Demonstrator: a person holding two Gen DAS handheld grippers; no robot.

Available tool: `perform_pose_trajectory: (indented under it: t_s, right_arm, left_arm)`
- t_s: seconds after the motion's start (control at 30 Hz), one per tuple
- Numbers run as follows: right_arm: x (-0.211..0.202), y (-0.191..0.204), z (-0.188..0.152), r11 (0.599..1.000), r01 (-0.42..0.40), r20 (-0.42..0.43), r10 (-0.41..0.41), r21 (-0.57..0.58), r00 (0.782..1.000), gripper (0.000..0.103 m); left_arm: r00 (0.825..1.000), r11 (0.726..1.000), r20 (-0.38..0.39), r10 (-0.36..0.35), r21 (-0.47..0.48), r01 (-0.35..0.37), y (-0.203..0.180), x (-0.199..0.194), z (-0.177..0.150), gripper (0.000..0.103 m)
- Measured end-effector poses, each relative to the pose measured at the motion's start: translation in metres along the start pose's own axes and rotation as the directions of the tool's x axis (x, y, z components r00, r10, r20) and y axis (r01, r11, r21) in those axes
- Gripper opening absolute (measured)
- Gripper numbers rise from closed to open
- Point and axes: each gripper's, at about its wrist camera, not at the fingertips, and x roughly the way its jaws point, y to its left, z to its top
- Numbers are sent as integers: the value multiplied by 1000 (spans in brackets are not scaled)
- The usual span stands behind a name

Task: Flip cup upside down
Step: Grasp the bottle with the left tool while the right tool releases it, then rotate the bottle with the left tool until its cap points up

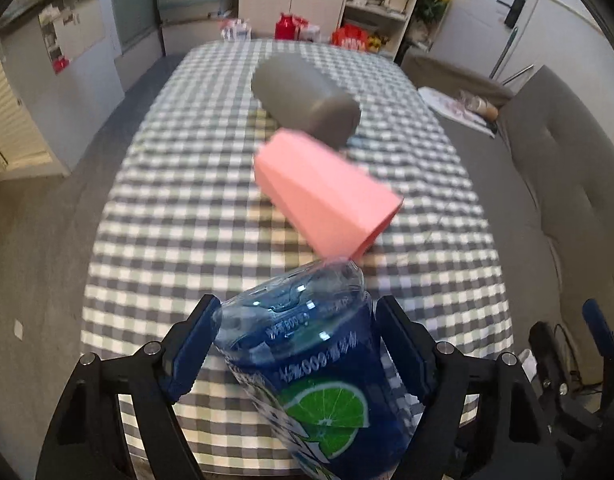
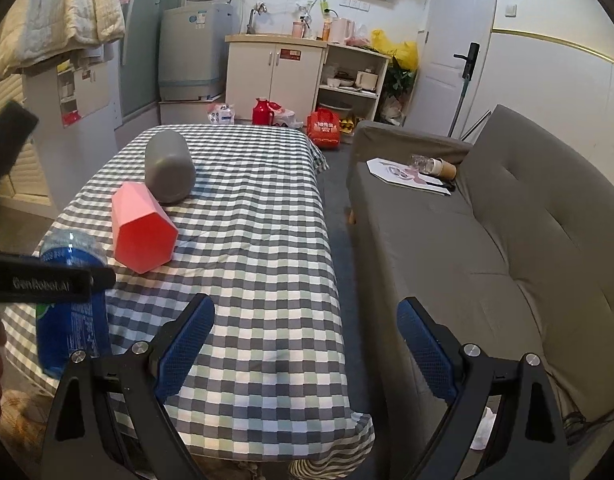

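I am gripping the blue lime-label plastic cup point(image 1: 307, 364) in my left gripper point(image 1: 295, 344), rotating slowly; my right gripper point(image 2: 305, 340) is gaping empty.

On the table point(image 2: 267, 280), faceted cup point(image 2: 143, 232) lies before cylinder cup point(image 2: 169, 172).

A table with a checked cloth point(image 2: 247, 240) stands beside a grey sofa point(image 2: 507, 260). White cupboards point(image 2: 275, 76) and a white door point(image 2: 447, 52) are behind.
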Motion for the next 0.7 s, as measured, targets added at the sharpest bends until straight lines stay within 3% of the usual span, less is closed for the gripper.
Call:
perform_pose_trajectory:
  t_s: [0.2,0.47,0.57,0.7]
  right_arm:
    - [-4,2,-1,1000,-4,3,4,3,1000,93]
    - [-18,1,1,1000,4,34,-5,13,999,93]
    - [-21,-3,1,1000,8,39,-8,25,999,93]
    - [-25,-7,-1,999,2,38,-4,38,999,93]
  left_arm:
    - [995,998,102,20,55,-26,-6,-18,-1,81]
    - [974,986,224,-5,162,-32,-18,-38,-37,81]
    - [970,983,242,-17,180,-28,-19,-46,-49,81]
    - [978,982,194,-81,186,44,-22,-44,-59,82]
